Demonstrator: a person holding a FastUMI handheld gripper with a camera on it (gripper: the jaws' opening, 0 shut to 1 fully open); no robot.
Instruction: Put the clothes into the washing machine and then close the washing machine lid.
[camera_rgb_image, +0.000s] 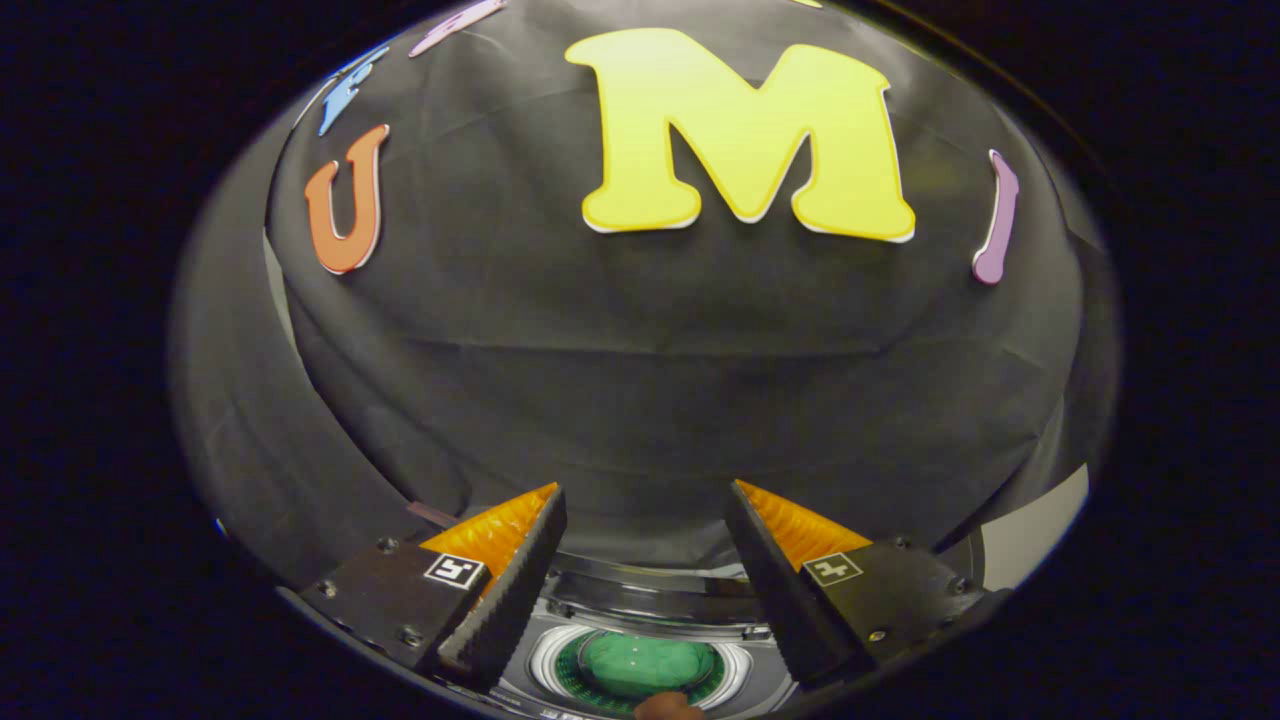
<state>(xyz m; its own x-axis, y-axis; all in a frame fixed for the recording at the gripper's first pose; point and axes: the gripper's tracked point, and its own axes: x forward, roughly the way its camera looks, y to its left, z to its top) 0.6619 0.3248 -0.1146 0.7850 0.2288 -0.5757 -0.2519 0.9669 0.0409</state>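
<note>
From the gripper view, the gripper (645, 545) hangs above a washing machine (640, 600) and points toward the black cloth wall (640, 400) behind it. Its two fingers are spread wide apart with nothing between them, so the claw is released. Each finger (505, 590) is a dark wedge with a ribbed rubber inner face and an orange, dimpled outer side. Below the gap, the machine's round opening (640, 665) shows a pale ring around a green, glossy interior; I cannot tell whether the green is clothing or the drum. A small brown rounded thing (668, 706) sits at its nearest edge, too cropped to identify. The lid seems open, judging by the exposed opening, likely awaiting the load.
</note>
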